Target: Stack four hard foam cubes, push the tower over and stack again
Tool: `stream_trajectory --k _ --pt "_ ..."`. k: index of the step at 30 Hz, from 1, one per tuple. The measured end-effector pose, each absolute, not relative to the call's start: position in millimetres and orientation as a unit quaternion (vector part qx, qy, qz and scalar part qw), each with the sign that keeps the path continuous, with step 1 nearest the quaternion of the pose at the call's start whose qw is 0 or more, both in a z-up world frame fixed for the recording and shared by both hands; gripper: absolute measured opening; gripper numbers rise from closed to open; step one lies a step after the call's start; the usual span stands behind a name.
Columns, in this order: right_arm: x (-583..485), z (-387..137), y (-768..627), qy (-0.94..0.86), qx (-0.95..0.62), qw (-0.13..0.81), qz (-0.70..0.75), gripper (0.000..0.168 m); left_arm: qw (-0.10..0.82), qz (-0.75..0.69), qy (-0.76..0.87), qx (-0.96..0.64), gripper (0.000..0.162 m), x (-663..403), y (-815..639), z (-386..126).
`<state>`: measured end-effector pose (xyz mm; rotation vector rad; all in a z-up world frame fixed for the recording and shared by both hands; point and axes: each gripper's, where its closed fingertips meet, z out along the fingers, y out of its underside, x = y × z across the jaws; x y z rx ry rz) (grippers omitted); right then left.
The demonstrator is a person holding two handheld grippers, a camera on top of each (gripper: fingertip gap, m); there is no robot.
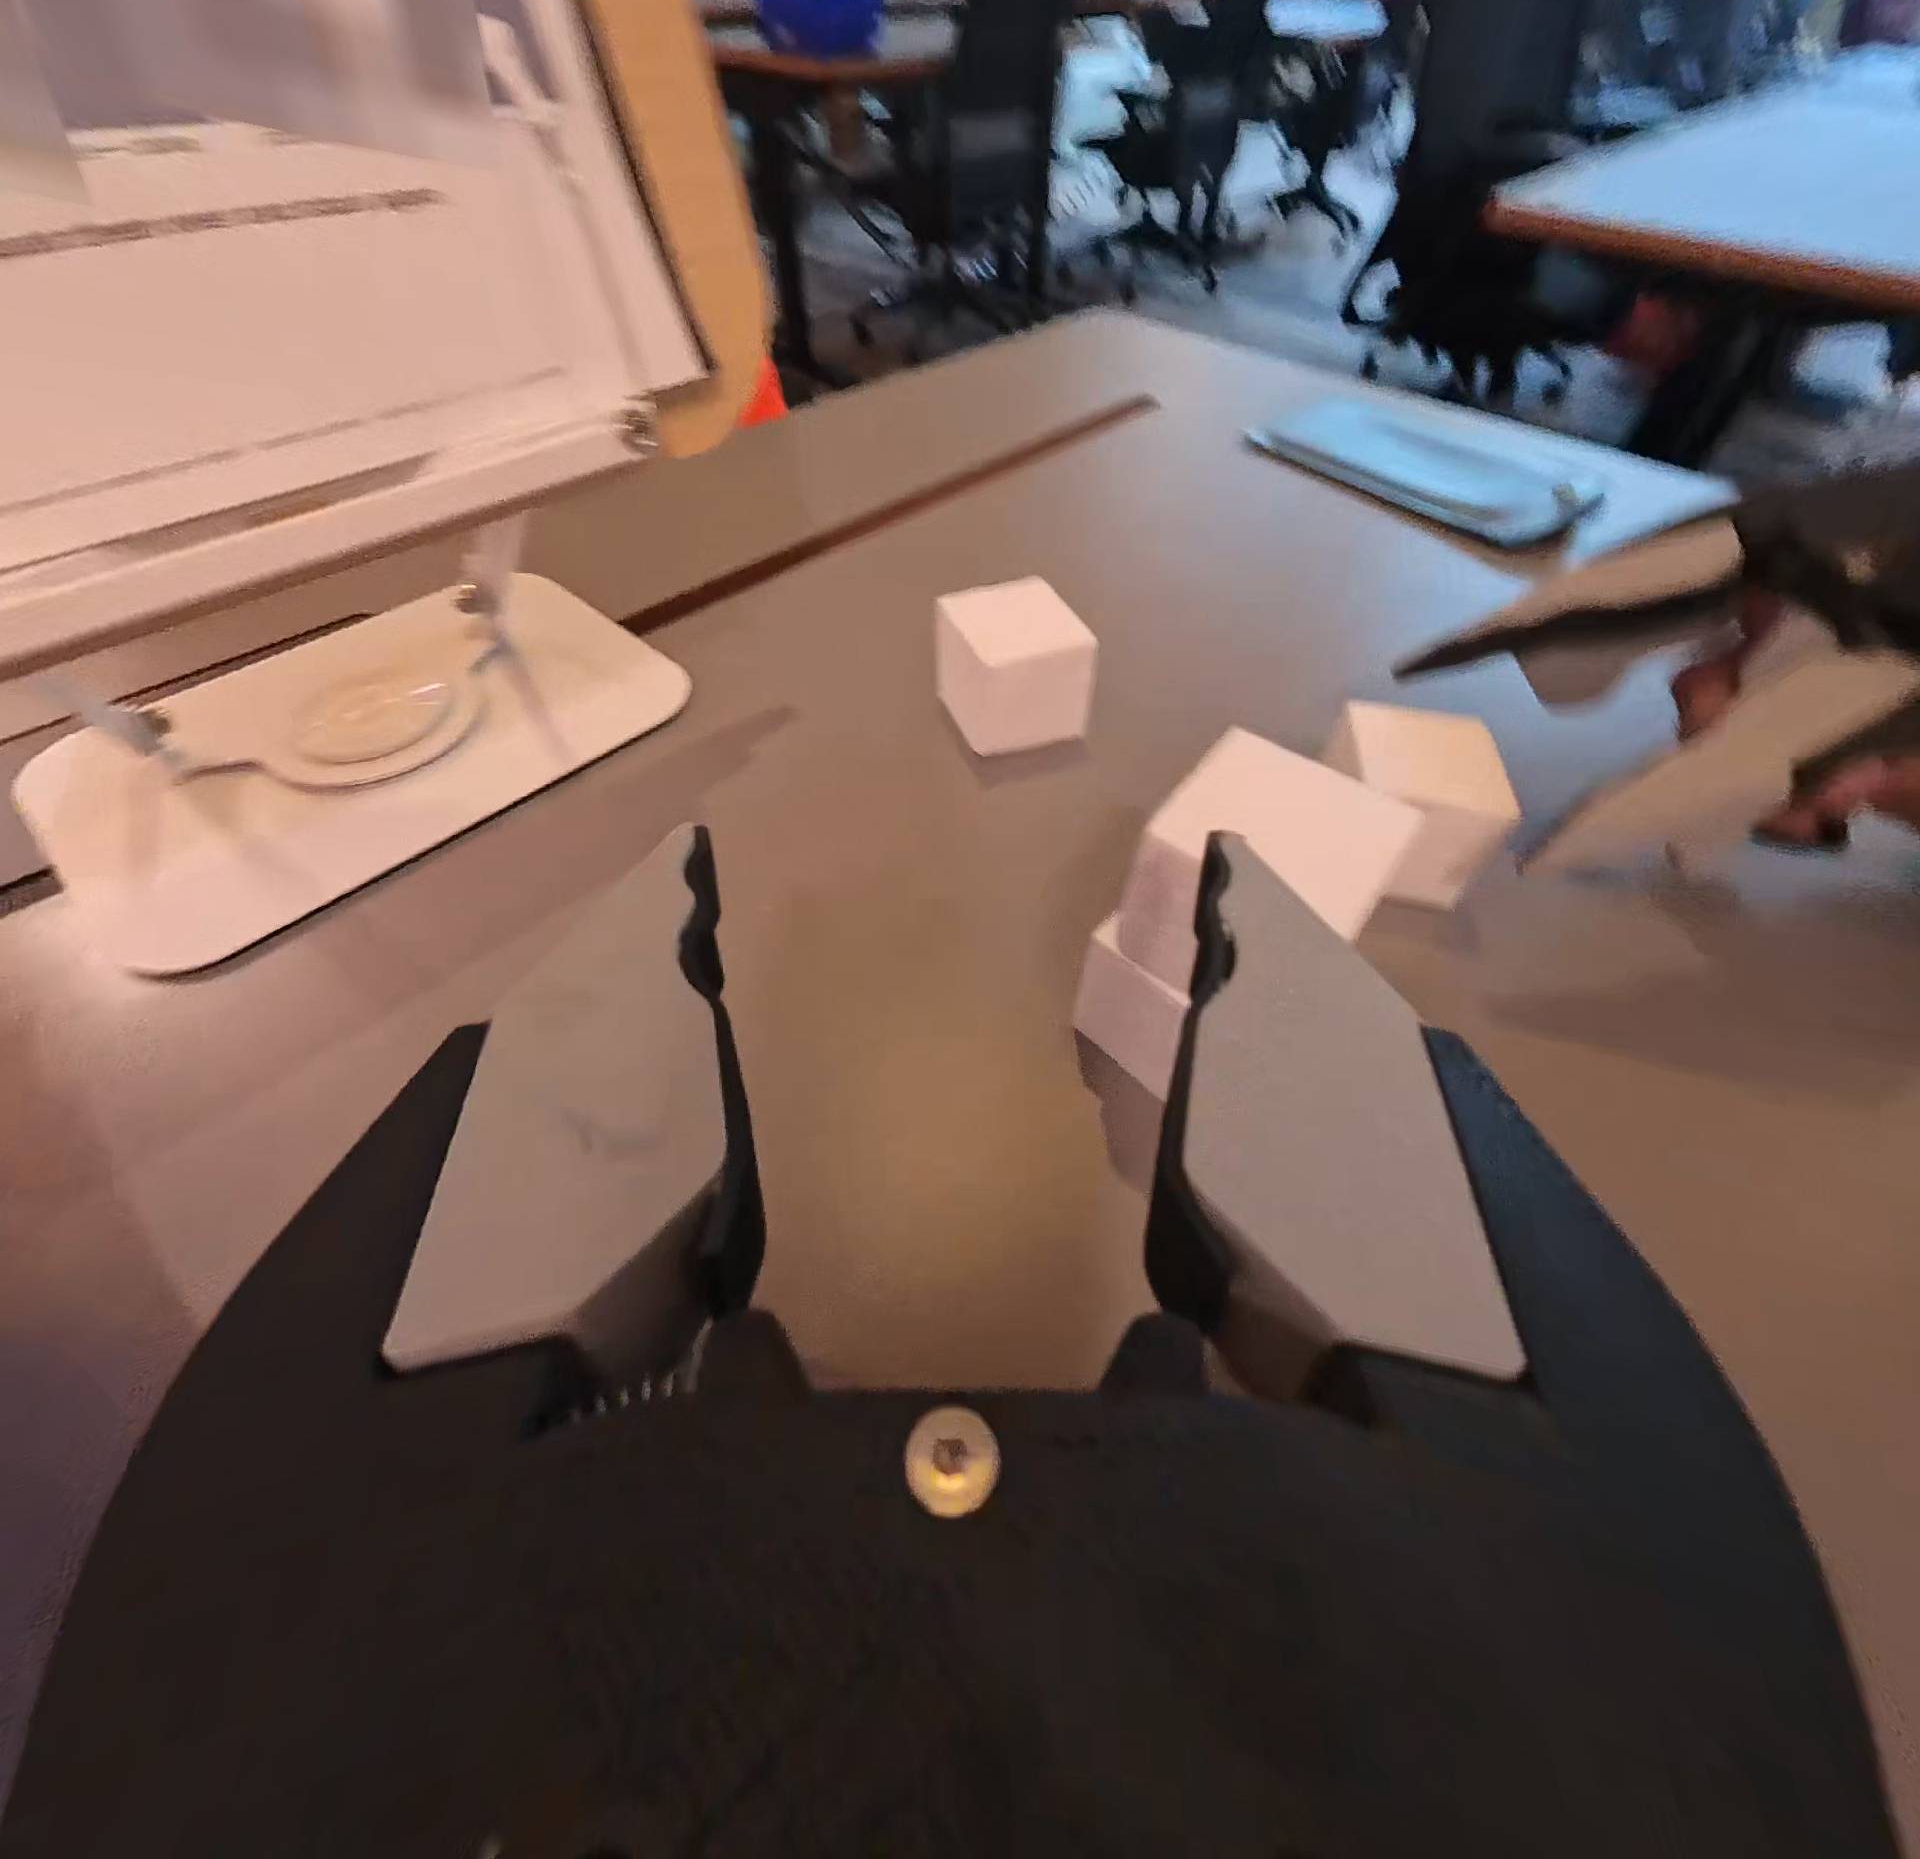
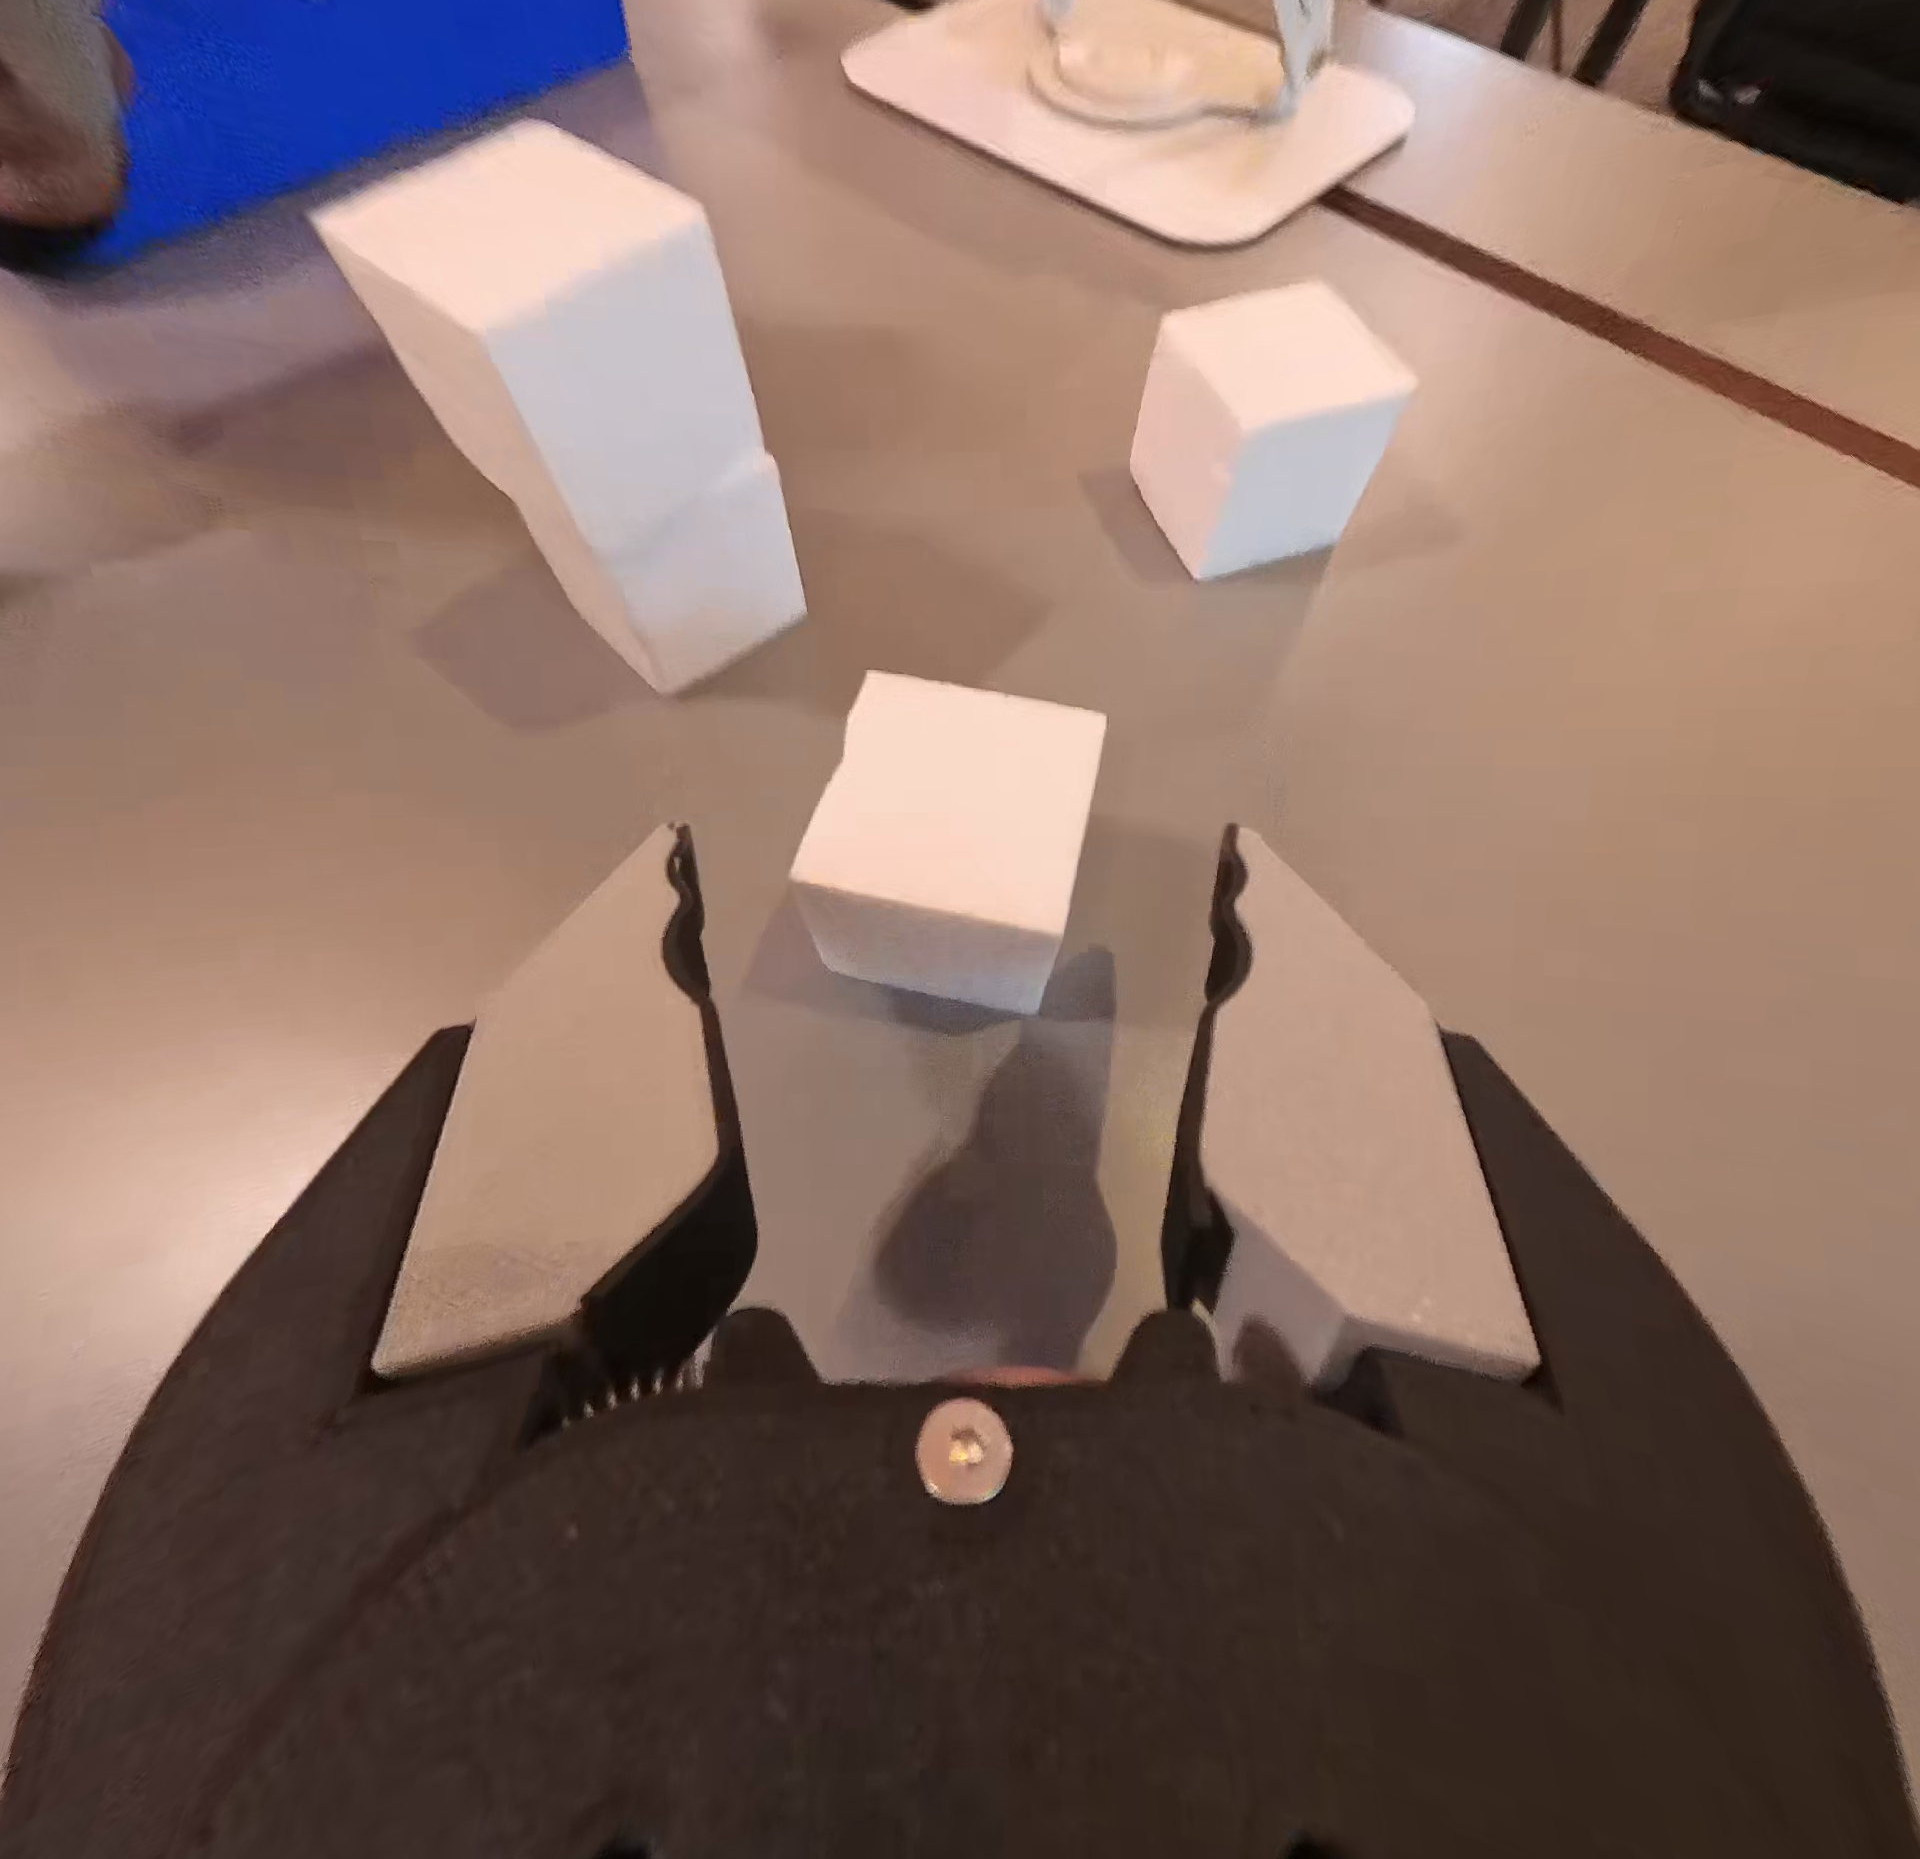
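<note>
Several white foam cubes stand on the brown table (image 1: pixel 935 978). In the left wrist view one cube (image 1: pixel 1013 666) stands alone ahead. Two cubes are stacked: the upper (image 1: pixel 1278 833) sits askew on the lower (image 1: pixel 1122 999), just right of my right finger. My left gripper (image 1: pixel 958 853) is open and empty. In the right wrist view my right gripper (image 2: pixel 956 843) is open, with a cube (image 2: pixel 966 770) between its fingertips, not touching them. The two-cube stack (image 2: pixel 582 407) is ahead left and the lone cube (image 2: pixel 1268 427) ahead right. The right gripper (image 1: pixel 1662 729) shows blurred by the fourth cube (image 1: pixel 1423 801).
A white monitor stand base (image 1: pixel 343 770) sits at the left under a white screen, and also shows in the right wrist view (image 2: pixel 1143 147). A grey tablet-like slab (image 1: pixel 1434 469) lies far right. A blue object (image 2: pixel 364 53) is at the far left. Office chairs and tables stand beyond. Left tips and right tips are each some 8 centimeters from the two-cube stack (image 2: pixel 582 407).
</note>
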<state>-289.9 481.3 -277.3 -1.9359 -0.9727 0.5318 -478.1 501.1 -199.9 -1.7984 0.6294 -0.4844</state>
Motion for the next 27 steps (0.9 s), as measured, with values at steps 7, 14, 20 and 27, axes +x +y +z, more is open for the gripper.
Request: stream_trajectory --k 7,14,20,27 --pt "-295 -292 486 -0.382 -0.789 0.443 0.191 0.056 0.583 -0.268 0.156 -0.751 0.075 -491 508 -186" --pt "-312 -251 483 -0.456 -0.697 0.474 0.283 0.056 0.546 -0.296 0.187 -0.761 0.073 -480 500 -198" --pt "-345 -185 483 -0.537 -0.611 0.446 0.373 0.056 0.53 -0.288 0.191 -0.774 0.07 -475 502 -210" --pt "-387 -162 481 -0.629 -0.563 0.383 0.375 0.056 0.531 -0.228 0.169 -0.798 0.069 -493 514 -223"
